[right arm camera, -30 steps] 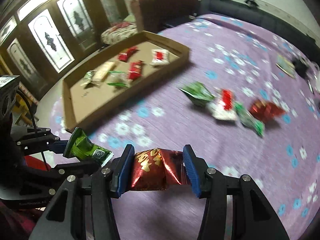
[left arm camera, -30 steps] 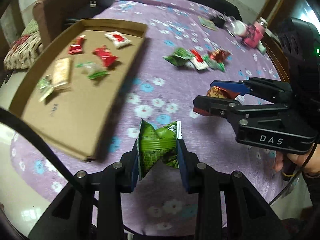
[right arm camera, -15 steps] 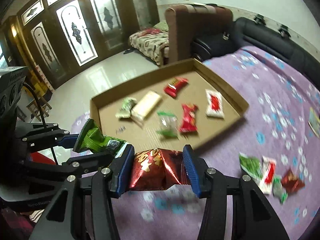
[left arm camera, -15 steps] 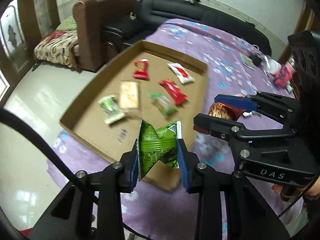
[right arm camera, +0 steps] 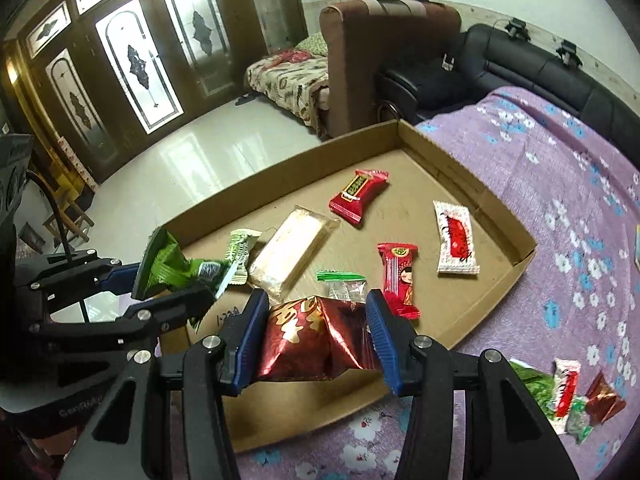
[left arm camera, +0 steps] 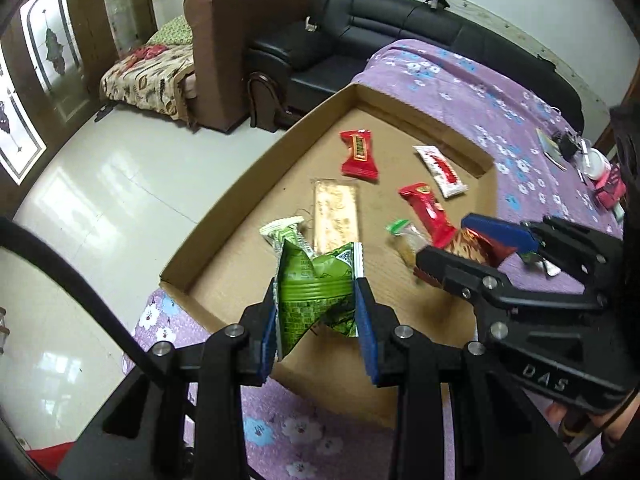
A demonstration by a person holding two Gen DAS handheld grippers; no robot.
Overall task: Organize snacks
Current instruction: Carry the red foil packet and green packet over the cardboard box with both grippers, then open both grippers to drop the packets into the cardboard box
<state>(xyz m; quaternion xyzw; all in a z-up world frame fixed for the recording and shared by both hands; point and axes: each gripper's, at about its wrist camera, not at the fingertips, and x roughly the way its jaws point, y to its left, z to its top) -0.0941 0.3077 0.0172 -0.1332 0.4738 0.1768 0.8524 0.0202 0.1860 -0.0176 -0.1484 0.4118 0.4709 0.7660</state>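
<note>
On the purple flowered bench (right arm camera: 568, 168) lies a shallow brown cardboard tray (right arm camera: 452, 160), its low rim keeping six sorted snacks together. Over its near end, the right gripper (right arm camera: 316, 340) pinches a shiny red foil snack packet (right arm camera: 312, 340) and the left gripper (left arm camera: 316, 312) a crinkled green snack packet (left arm camera: 316, 292), both apparently held for dropping in.

The letters "DAS" stand in pale print on the black body of the right gripper (left arm camera: 476, 256), as the left wrist view shows it. On the body of the left gripper (right arm camera: 176, 284), in the right wrist view, a faint grey word begins "GenRob" (the rest runs out of sight). A handwritten mark in dark ink on the floor of the cardboard tray (right arm camera: 460, 168) cannot be read, and the snack wrappers' print is too small to make out.
</note>
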